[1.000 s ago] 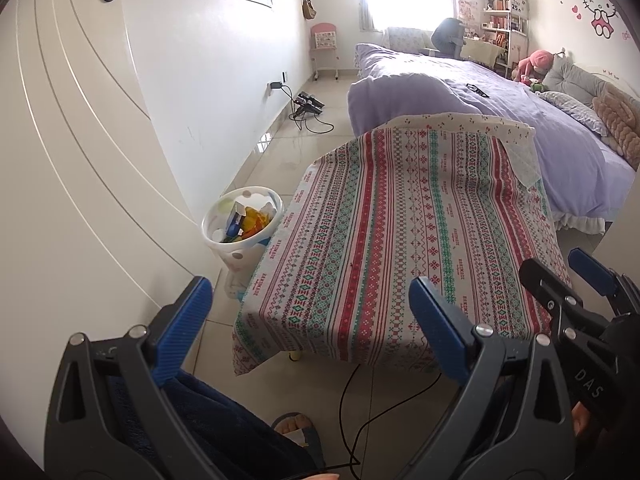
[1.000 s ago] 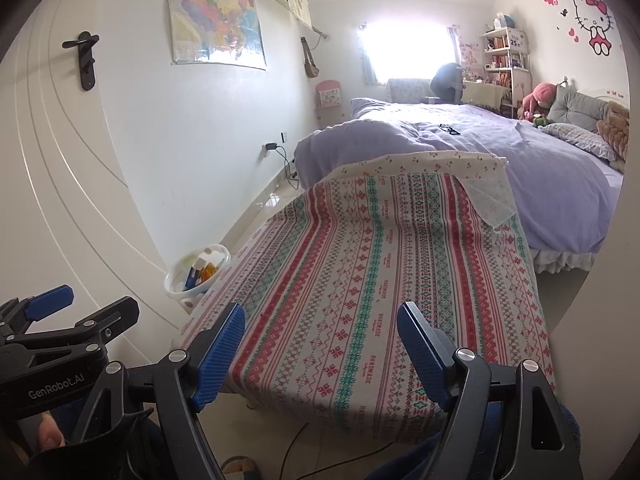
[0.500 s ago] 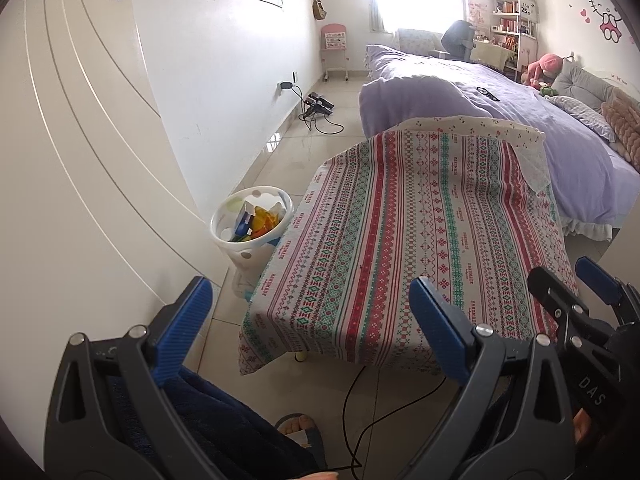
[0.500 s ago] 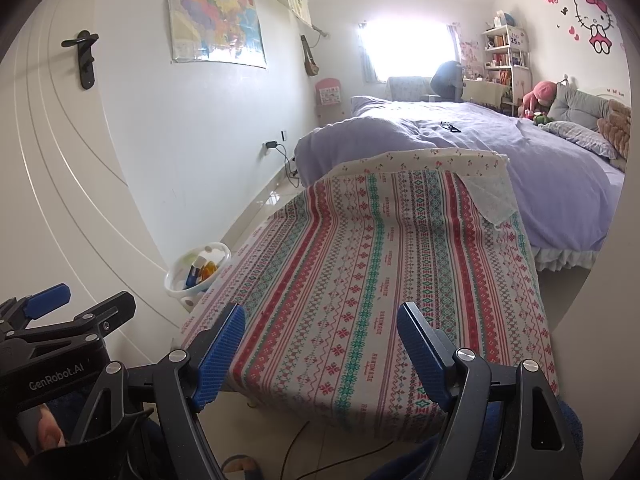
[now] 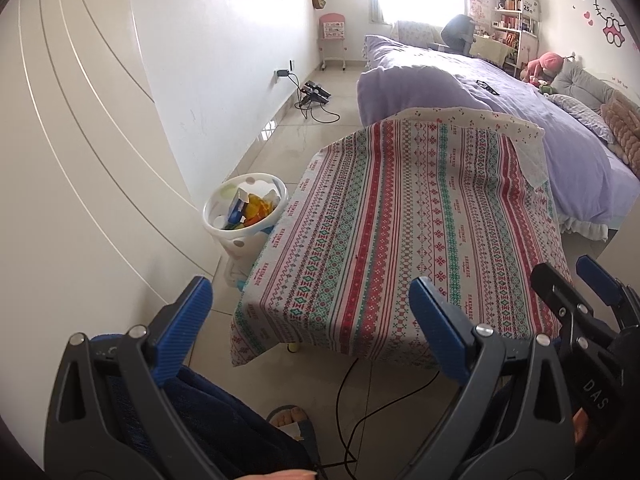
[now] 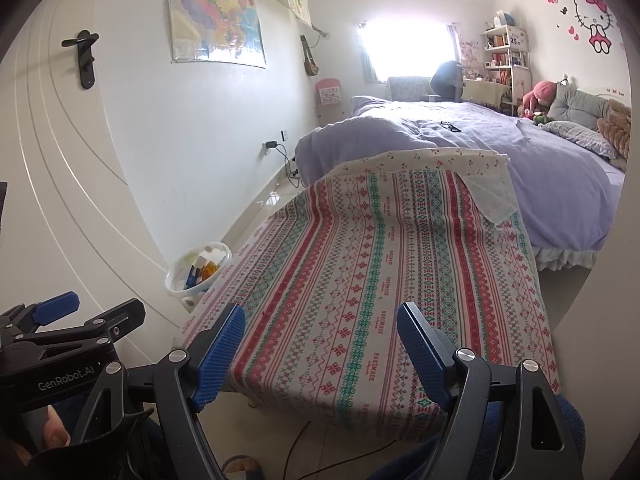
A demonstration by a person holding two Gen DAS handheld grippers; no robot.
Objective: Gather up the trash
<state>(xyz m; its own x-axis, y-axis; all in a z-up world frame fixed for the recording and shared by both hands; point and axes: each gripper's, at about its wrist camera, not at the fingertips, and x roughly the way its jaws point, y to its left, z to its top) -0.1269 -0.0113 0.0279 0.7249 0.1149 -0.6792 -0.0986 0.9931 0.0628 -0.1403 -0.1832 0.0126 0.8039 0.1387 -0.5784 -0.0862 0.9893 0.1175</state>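
Observation:
A small white bin (image 5: 245,216) with coloured trash inside stands on the floor at the left side of a table covered with a striped patterned cloth (image 5: 404,232). It also shows in the right wrist view (image 6: 199,270). My left gripper (image 5: 310,320) is open and empty, held in front of the table's near edge. My right gripper (image 6: 320,344) is open and empty, above the near edge of the cloth (image 6: 380,280). The right gripper also shows at the right of the left wrist view (image 5: 576,292), and the left gripper shows at the lower left of the right wrist view (image 6: 76,316).
A white door (image 6: 60,184) and wall run along the left. A bed with a purple duvet (image 5: 500,108) lies behind the table. A black cable (image 5: 352,400) trails on the tiled floor under the table's near edge. My foot (image 5: 290,420) is below.
The left gripper has drawn back and tilted down a little, so the table and bin look farther. The right gripper has barely moved. Both stay open.

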